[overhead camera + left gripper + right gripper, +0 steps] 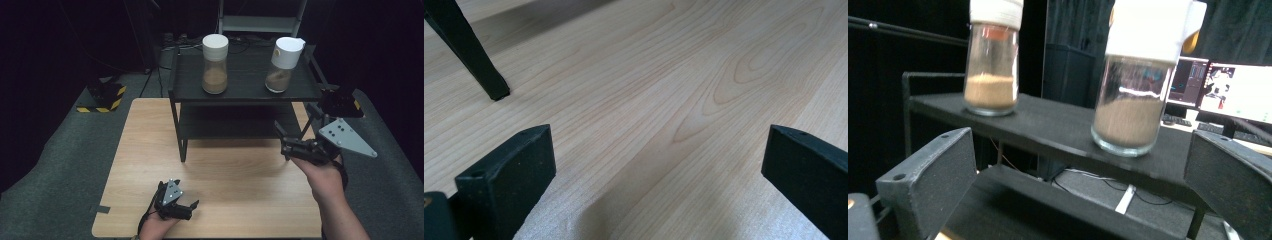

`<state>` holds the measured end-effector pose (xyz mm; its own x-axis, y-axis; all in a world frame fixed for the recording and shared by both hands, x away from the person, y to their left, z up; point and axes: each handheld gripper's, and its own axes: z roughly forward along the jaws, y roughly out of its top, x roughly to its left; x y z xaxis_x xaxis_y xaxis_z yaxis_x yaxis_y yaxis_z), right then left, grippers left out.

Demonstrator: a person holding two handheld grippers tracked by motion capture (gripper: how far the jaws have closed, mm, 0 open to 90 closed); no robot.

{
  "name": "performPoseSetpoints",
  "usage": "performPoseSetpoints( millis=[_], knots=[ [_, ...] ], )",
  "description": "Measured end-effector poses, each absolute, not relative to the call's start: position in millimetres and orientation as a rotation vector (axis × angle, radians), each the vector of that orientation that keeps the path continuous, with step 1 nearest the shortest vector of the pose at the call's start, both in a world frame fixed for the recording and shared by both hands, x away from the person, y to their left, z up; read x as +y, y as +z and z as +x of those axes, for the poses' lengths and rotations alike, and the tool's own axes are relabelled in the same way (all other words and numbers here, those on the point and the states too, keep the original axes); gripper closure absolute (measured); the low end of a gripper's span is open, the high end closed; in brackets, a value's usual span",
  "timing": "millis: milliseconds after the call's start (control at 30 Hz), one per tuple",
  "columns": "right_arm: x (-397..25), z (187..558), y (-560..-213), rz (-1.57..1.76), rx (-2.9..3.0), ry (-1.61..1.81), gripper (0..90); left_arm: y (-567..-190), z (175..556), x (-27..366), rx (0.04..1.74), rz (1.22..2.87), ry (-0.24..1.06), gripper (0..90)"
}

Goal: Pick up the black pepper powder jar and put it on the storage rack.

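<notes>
Right gripper [287,145]: raised off the tabletop, jaws spread wide with nothing between them, pointed at the black shelf; from where I stand it looks lined up on the nearer jar.
Right-hand jar [1140,80]: glass, white flip-top lid, brown powder in the lower part; upright on the top board of the shelf rack [247,92], near its right end, just ahead of the right gripper and not touched.
Left-hand jar [215,63]: same sort, round white cap, upright on the same board, well apart from the other.
Left gripper [182,205]: low at the near edge of the tabletop [240,200], jaws wide apart, holding nothing; bare wood between them, a shelf leg [474,55] off to one side.
Progress: I'd say barely begun. Both jars sit on the shelf, neither gripped. The reach looks under way; closing on the jar and lifting it off are left.
</notes>
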<state>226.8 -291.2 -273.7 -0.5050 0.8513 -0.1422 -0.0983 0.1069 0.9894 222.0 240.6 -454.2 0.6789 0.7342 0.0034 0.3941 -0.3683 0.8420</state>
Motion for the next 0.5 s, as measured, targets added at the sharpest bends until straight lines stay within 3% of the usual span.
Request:
performPoseSetpoints(
  millis=[500],
  knots=[
    [-295.5, 206.2, -332.0, 0.771, 1.691, 1.454, 0.0, -454.1, 221.5, 239.6, 0.87, 2.001, 0.486, 1.2]
  ],
)
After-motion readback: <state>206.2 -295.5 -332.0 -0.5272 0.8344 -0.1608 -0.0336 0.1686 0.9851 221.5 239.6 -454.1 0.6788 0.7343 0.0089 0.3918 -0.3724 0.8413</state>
